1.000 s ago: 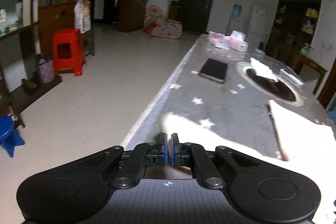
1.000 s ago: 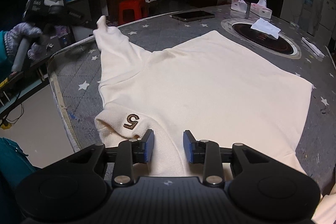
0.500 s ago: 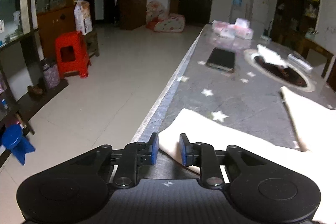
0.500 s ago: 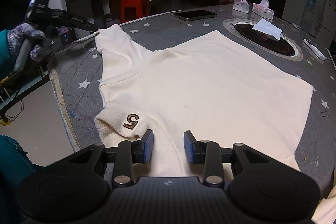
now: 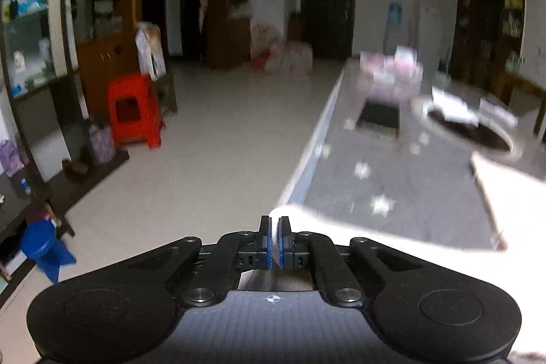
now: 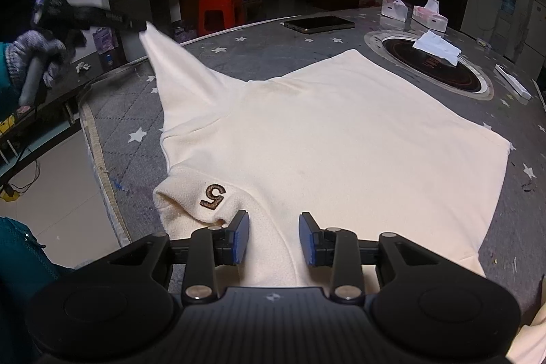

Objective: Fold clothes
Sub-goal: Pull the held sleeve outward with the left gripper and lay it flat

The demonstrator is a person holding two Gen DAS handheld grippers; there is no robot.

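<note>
A big cream sweater lies spread out flat on a grey table that has little white stars on its cover. The sweater fills most of the near side of the table. Its collar is rolled over at the near edge, and a brown number 5 is sewn on it. One sleeve is pulled up off the table into a point, over by the table's left edge. The left gripper has that sleeve tip pinched; its two blue pads are squeezed tight together on the cloth. A hand in a grey knitted glove holds the handle of that gripper. The right gripper hangs low over the sweater, just past the collar. Its fingers stand partly apart, and there is only flat cloth under the gap, so it grips nothing. Farther back on the table there is a dark phone, two pink and white tissue boxes, and a round black stove plate set into the table with a white tissue lying on it. A red plastic stool stands on the pale floor behind the table, and a blue stool stands nearer, by the dark shelves.
</note>
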